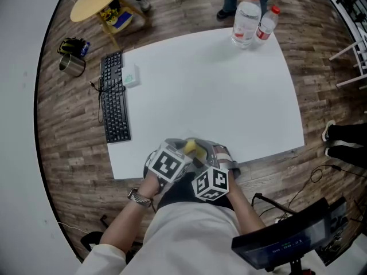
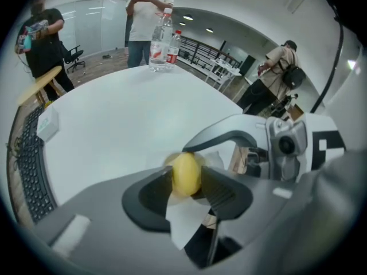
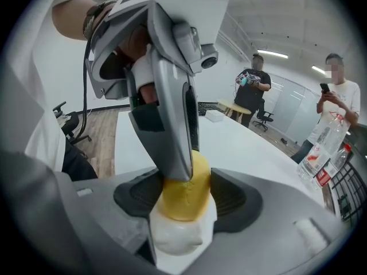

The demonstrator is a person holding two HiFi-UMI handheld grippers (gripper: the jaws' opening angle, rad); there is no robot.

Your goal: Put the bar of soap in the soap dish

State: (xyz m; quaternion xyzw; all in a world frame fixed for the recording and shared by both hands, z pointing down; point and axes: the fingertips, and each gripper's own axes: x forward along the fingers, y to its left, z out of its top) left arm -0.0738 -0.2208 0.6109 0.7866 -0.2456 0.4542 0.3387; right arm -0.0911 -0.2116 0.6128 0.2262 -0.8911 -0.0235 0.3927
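- Work sits at the near edge of the white table (image 1: pixel 218 90), where the left gripper (image 1: pixel 186 147) and the right gripper (image 1: pixel 202 152) come tip to tip just in front of the person's body.
- The bar of soap (image 1: pixel 192 148) is yellow and rounded. It is off the table surface, held up between the two sets of jaws.
- In the left gripper view, the left gripper (image 2: pixel 186 182) has its jaws fairly wide, with the pads (image 2: pixel 221 191) close against either side of the bar of soap (image 2: pixel 186 173). It grips the bar.
- In the right gripper view, the right gripper (image 3: pixel 186 211) is closed on a white soap dish (image 3: pixel 178 236), and its ribbed pads (image 3: pixel 229 199) press the dish's sides.
- The bar of soap (image 3: pixel 186 196) stands on top of that dish, touching it. One finger of the left gripper (image 3: pixel 172 125) comes down from above against the bar's left side.
- Further back on the table lie a black keyboard (image 1: pixel 114 105) along the left edge and two plastic bottles (image 1: pixel 246 19) at the far edge (one has a red cap).
- A metal mug (image 1: pixel 71 66) stands on the wooden floor (image 1: pixel 69 130) beside the table, and people stand beyond the far edge.
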